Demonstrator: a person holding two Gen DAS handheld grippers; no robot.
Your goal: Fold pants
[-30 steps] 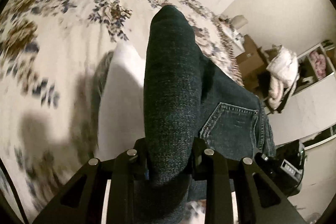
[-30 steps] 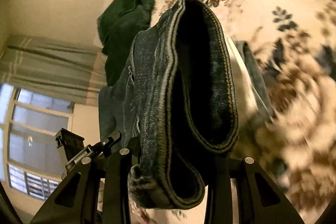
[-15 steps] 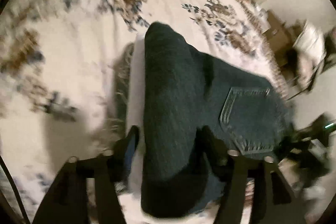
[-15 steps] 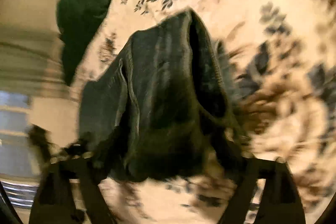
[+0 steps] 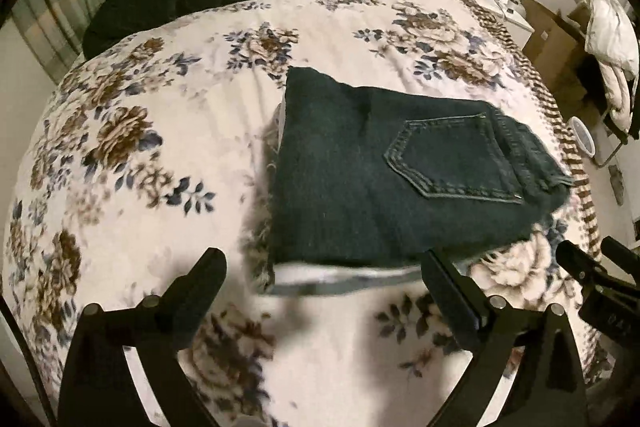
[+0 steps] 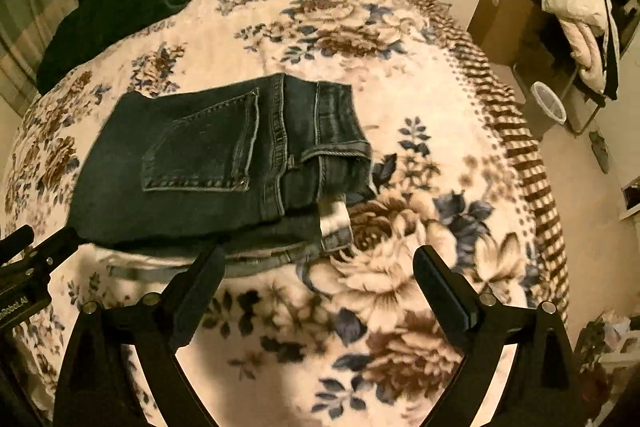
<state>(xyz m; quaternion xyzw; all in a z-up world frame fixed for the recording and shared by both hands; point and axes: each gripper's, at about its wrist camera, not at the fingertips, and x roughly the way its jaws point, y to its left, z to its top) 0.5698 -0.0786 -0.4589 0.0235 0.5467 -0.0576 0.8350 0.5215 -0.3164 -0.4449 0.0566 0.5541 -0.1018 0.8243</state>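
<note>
Jaws just opened, empty, folded jeans (image 5: pixel 360 187) on floral bedspread (image 5: pixel 140 147).

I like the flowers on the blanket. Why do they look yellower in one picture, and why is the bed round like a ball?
Left wrist view: whiter light, blanket flowers smeared with blur near the claw. Right wrist view: a warm yellow tint over the blanket, jeans fairly sharp. Both views: a fisheye lens bulges the flat bed, with dark corners.

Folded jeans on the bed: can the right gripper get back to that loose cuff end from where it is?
Probably yes. The right gripper is open and empty, and the cuff end lies exposed at the folded jeans' near edge, just beyond its fingers, with nothing between.
</note>
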